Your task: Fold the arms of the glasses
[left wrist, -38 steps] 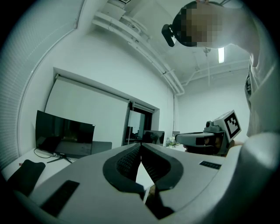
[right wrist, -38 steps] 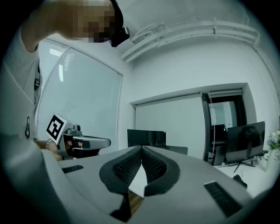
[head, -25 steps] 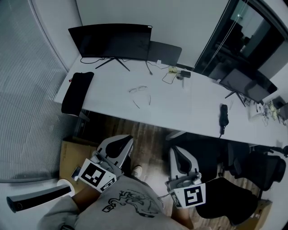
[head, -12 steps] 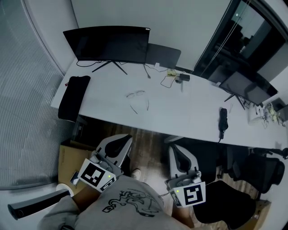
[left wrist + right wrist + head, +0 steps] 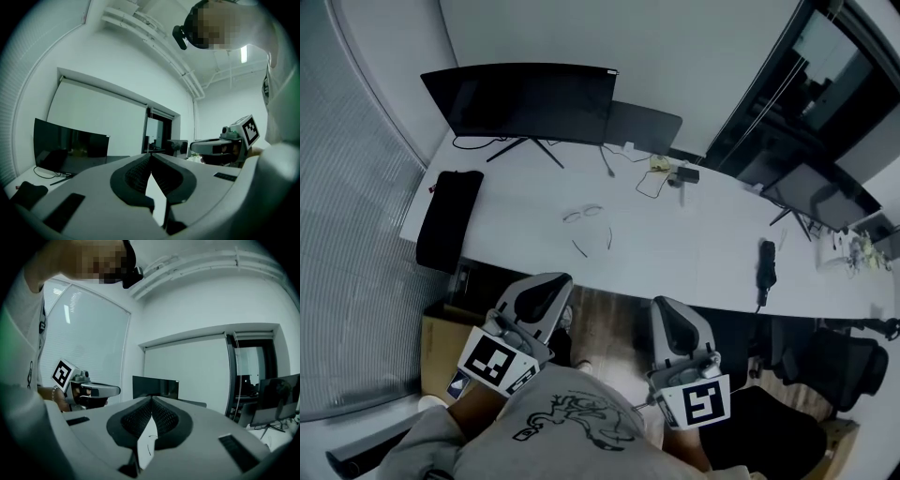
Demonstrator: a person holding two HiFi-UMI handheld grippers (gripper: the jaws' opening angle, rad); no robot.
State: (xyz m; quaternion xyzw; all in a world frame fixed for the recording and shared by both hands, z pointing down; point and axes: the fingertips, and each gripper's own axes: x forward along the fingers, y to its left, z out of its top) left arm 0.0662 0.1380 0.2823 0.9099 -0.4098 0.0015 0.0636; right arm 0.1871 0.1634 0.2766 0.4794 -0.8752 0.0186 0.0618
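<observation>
Both sets of fingers are closed tight with nothing in them: left gripper [image 5: 546,286], right gripper [image 5: 671,311], both short of the desk [image 5: 703,239]. The glasses [image 5: 584,216] lie arms-open on it, about 12 o'clock from my left gripper and 6 o'clock of the monitor [image 5: 525,101]. My plan is to open the jaws before reaching, steady the frame front with one gripper, then push one arm in near its tip, lightly.
</observation>
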